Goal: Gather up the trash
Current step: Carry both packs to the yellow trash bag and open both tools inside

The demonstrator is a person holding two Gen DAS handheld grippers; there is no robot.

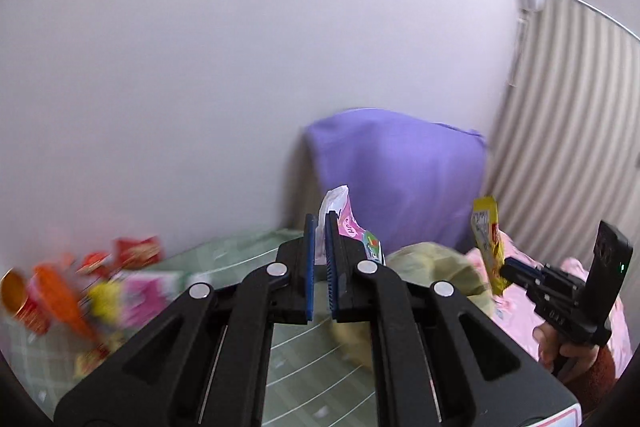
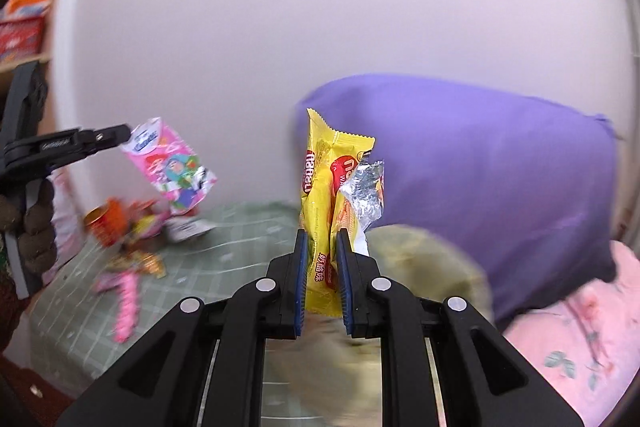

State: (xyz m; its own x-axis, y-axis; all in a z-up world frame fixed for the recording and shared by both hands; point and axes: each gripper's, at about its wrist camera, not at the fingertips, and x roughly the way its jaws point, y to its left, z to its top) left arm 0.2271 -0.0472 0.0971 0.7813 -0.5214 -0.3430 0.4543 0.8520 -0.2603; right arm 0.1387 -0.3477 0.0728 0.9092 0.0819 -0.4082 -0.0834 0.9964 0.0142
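- The left gripper (image 1: pixel 319 227) has its blue pads closed tight on a pink wrapper (image 1: pixel 344 223); only the wrapper's top and one printed edge show past the pads, the rest is hidden between them.
- From the right wrist view the same pink wrapper (image 2: pixel 172 167) hangs in the air, left of the purple pillow (image 2: pixel 480 179), well clear of the bed.
- The right gripper (image 2: pixel 322 251) is clamped on a yellow wafer wrapper (image 2: pixel 320 187), torn open with silver foil showing; it stands upright in front of the purple pillow's left edge.
- Part of the yellow wrapper's lower end is covered by the pads.
- A pile of trash (image 2: pixel 128 227) lies on the green checked bedcover (image 2: pixel 240 227), left of the pillow; it is too blurred to make out the single pieces, apart from a red and gold cup.
- A yellowish blurred shape (image 2: pixel 420 251) below the pillow cannot be identified.
- A hand (image 1: pixel 568 347) on the right gripper's handle is cut off at the picture's edge.
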